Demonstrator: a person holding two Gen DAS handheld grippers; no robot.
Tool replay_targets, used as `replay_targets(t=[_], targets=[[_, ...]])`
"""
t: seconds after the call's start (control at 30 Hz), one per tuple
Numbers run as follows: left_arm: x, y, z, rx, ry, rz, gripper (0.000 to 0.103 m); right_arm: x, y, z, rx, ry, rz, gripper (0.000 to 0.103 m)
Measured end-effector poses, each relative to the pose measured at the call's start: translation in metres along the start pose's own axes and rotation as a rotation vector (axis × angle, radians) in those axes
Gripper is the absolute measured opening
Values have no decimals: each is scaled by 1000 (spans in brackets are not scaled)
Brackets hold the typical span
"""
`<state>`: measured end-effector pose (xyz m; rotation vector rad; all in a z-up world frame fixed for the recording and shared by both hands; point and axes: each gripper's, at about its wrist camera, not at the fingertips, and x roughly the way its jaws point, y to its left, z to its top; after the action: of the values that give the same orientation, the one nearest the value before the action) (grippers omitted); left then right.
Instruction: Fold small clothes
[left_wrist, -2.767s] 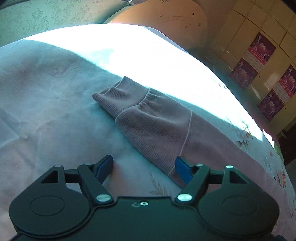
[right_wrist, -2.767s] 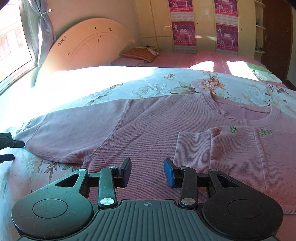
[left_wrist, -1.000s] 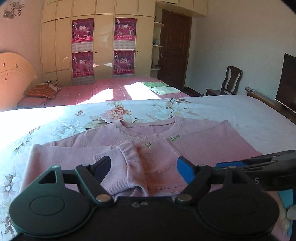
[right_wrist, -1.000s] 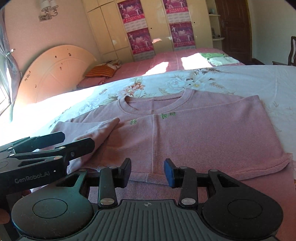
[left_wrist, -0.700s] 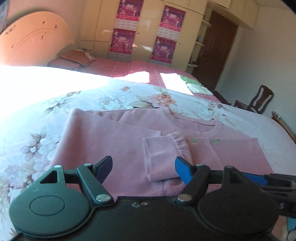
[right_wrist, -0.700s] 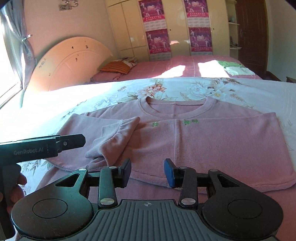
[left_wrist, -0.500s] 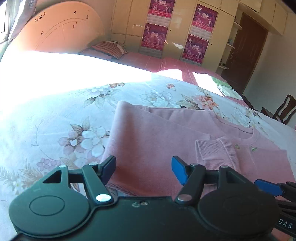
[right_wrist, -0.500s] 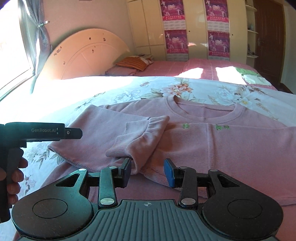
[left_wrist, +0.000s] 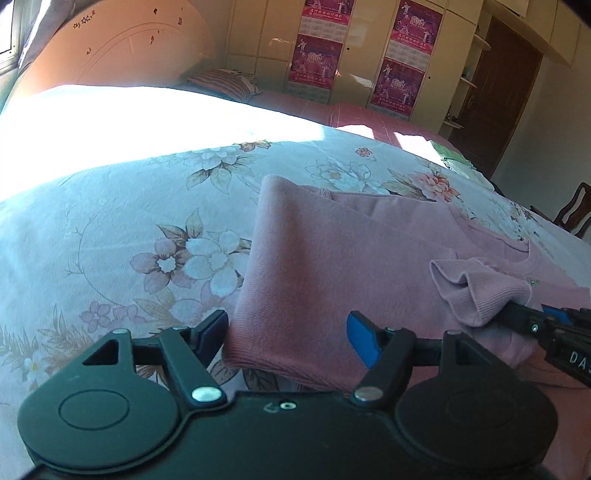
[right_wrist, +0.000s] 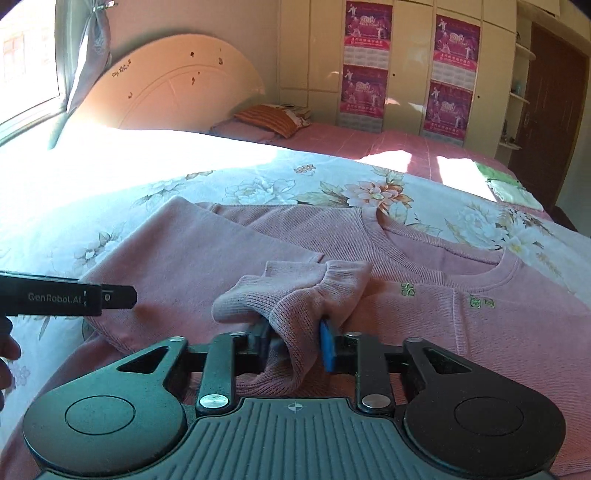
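Note:
A pink knit sweater (right_wrist: 461, 332) lies flat on the floral bedsheet (right_wrist: 221, 184), both sleeves folded in over its body. My right gripper (right_wrist: 295, 343) has its fingers around the ribbed cuff (right_wrist: 306, 295) of the left sleeve, pinching it loosely. In the left wrist view the sweater's left folded edge (left_wrist: 314, 277) lies between the fingers of my open left gripper (left_wrist: 286, 332), at the hem corner. My right gripper also shows there (left_wrist: 532, 325) holding the cuff (left_wrist: 480, 291).
A second bed with a pink cover (right_wrist: 388, 144) and a striped pillow (right_wrist: 273, 118) stands behind. A rounded headboard (right_wrist: 177, 88) is at the back left, wardrobes with posters (right_wrist: 369, 66) beyond. Folded green cloth (right_wrist: 506, 184) lies at the right. A chair (left_wrist: 572, 218) stands far right.
My right gripper has moved forward and closed around the sleeve cuff. My left gripper has swung left to the sweater's left hem corner and stays open.

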<state>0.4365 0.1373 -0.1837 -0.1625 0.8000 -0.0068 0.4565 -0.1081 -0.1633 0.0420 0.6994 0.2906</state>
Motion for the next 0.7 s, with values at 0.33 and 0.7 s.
replay_targets(t=[0.33,0.7], targets=[[4,-25,-9,78,16,-14,67,-52,-92,-7,383,-39,-28,17],[6,-24,-16,61,-1,5,23,-69,-141,-32,572,9,-40,45]])
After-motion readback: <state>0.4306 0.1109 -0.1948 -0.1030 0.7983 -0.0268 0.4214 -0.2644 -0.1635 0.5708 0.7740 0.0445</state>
